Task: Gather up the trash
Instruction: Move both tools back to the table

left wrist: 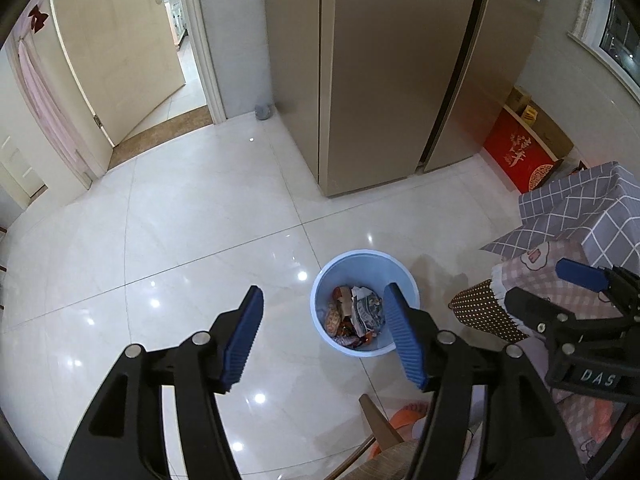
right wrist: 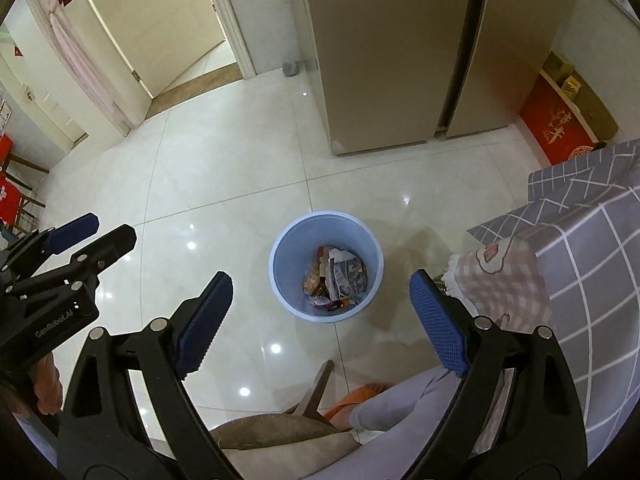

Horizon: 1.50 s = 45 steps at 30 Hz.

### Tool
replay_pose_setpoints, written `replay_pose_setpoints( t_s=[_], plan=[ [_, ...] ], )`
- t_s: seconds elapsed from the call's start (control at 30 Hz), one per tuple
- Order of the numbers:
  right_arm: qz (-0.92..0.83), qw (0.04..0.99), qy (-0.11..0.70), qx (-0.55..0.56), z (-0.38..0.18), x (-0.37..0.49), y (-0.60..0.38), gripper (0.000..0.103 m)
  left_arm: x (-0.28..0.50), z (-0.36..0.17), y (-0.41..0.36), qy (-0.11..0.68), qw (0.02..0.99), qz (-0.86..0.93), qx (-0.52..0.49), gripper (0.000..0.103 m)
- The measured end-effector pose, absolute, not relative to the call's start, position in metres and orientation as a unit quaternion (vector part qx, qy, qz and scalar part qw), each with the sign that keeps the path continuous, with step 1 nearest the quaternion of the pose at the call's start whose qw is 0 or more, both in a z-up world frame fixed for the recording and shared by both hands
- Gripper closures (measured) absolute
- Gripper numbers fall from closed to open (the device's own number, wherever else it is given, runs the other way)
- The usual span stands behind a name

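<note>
Both tongs stand released with nothing between their blue pads: the left tongs (left wrist: 320, 336) hang partly spread, the right tongs (right wrist: 320, 320) spread wide. Each points steeply down at the pale tiled floor (left wrist: 180, 220). A light-blue bin (right wrist: 280, 276) stands upright on that floor, in front of a tall cabinet (right wrist: 384, 60). Crumpled wrappers and paper, the trash (right wrist: 336, 280), lie at its bottom. A bench under a grey checked cloth (right wrist: 592, 216) stands to the right, near the bin.

My tongs' pads (right wrist: 208, 320) are blue. The bin (right wrist: 280, 280) is pale blue; the tablecloth (right wrist: 592, 240) grey, white-checked.
</note>
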State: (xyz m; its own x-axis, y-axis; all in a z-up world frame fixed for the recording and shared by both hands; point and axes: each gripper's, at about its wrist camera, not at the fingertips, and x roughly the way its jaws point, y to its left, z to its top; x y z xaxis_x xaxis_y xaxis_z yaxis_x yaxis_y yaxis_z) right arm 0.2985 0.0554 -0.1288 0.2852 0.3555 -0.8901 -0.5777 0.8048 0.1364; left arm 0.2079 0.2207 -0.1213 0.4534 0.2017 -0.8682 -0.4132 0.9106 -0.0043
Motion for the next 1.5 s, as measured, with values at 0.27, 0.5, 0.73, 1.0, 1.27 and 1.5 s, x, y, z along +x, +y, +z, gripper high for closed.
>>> replay_pose_setpoints(
  t_s=[0.27,0.5,0.73,1.0,1.27,1.5],
  plan=[
    [0.296,0.806,0.505,-0.092,-0.111,0.287,0.033,0.015,0.201,-0.108,0.199,0.479,0.855,0.177,-0.095,0.036],
    [0.303,0.827,0.466,-0.084,-0.080,0.267,0.002,0.015,0.200,-0.087,0.167,0.461,0.869,0.163,-0.079,0.036],
    [0.293,0.849,0.436,-0.062,-0.051,0.252,-0.041,0.015,0.199,-0.055,0.117,0.425,0.894,0.129,-0.063,0.030],
    [0.254,0.872,0.417,-0.038,-0.032,0.243,-0.105,0.015,0.205,-0.032,0.047,0.391,0.916,0.076,-0.040,0.026],
    [0.190,0.898,0.397,0.002,-0.015,0.231,-0.187,0.015,0.215,-0.021,-0.032,0.372,0.928,0.013,-0.012,0.025],
    [0.130,0.914,0.384,0.028,-0.002,0.222,-0.259,0.015,0.226,-0.014,-0.098,0.362,0.931,-0.048,0.004,0.025]
  ],
)
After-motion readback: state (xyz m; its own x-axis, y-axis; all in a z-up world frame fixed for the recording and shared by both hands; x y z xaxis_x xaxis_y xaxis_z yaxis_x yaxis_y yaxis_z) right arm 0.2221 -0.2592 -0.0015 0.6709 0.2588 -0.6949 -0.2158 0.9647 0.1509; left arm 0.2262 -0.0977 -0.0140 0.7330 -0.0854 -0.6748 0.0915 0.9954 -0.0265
